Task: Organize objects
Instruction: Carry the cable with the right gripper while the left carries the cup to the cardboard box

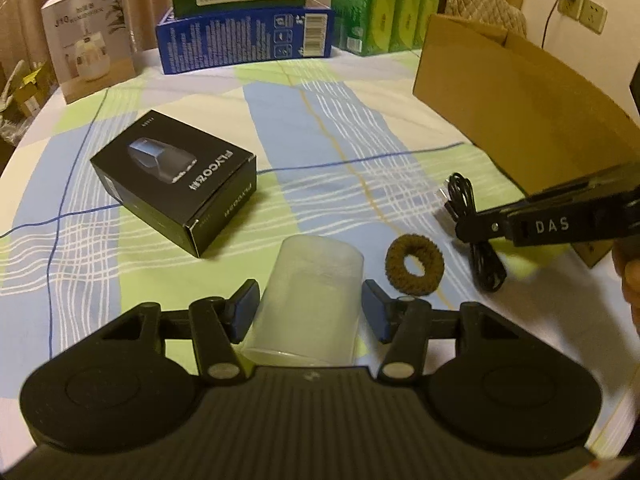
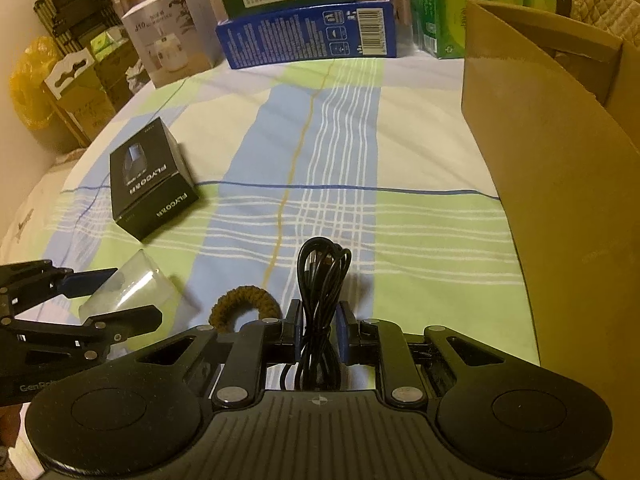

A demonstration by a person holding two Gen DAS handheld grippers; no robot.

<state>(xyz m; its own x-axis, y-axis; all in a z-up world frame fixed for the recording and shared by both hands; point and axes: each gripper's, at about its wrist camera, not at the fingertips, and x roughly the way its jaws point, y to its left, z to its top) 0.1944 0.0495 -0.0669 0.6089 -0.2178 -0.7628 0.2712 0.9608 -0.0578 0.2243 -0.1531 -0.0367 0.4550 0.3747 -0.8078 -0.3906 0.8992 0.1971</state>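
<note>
Tablecloth, checked in green, blue and white, fills my left wrist view. My left gripper has its jaws on either side of a clear plastic cup lying on its side; the left pad touches the cup wall, while I cannot tell whether the right pad presses it. Just right of the cup lies a brown hair tie. Further right, my right gripper reaches in from the edge over a black cable. A black product box lies to the left at middle distance. A cardboard box stands at the right. At the far edge stand a blue box, green packs and a white carton.

In my right wrist view, the right gripper has its jaws pressed onto the coiled black cable, pinching the bundle between the pads. The hair tie lies just left of them. At the near left, my left gripper straddles the cup. The black product box lies further left, the cardboard box at the right.
</note>
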